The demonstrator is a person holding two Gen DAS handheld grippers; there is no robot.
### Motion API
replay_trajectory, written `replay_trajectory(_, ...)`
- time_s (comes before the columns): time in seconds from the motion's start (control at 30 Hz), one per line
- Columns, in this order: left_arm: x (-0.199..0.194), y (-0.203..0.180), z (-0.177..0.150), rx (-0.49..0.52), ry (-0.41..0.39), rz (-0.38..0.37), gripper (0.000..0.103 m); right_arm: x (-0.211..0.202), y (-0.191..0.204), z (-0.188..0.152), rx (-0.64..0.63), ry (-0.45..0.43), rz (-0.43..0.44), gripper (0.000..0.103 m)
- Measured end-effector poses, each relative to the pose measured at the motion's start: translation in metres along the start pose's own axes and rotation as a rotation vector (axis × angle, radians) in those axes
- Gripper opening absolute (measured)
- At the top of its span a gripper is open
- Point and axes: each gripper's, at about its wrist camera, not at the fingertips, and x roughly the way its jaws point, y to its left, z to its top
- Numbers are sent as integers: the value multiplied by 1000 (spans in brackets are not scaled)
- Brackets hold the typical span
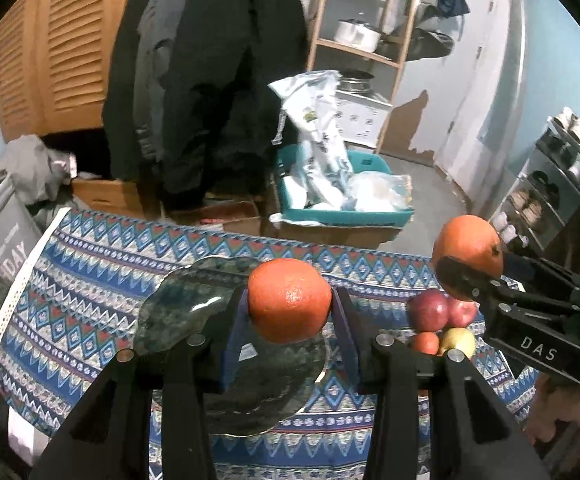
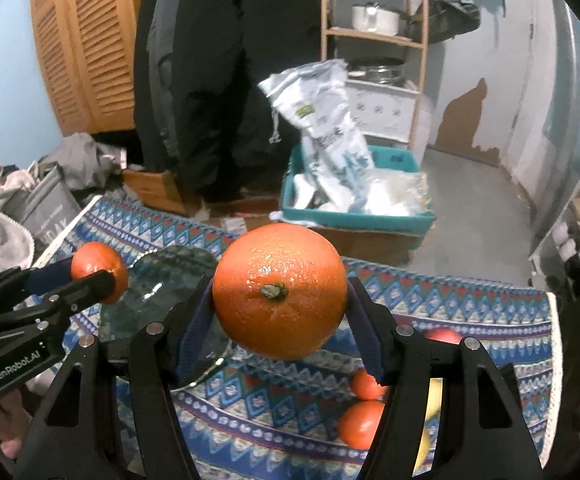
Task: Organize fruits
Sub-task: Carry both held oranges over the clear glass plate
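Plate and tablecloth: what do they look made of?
Plate: likely glazed ceramic or dark glass, glossy, green-grey mottled; bright glare streaks run along its rim. Can't tell which.
Tablecloth: woven or printed fabric, matte, blue zigzag pattern; it drapes over the table edge, with a white lace-like trim.

Glossy pitted orange, shiny glass plate, woven cloth.

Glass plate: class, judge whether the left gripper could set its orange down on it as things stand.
Probably yes. The left gripper holds its orange just above the glass plate, whose surface looks bare; the right gripper is off to the side.
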Motion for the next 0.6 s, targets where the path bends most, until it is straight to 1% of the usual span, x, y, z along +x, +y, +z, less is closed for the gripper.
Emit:
replay_trajectory(0.2,8,26,-6,-25,10,48,42,28,19,5,-4,42,40,65)
replay_trajectory(0.47,31,63,-20,-70,80,96,43,75,47,2,-8,144,97,65)
replay_trajectory(0.6,46,77,-30,-90,124,111,43,100,65,-6,-42,204,107,65)
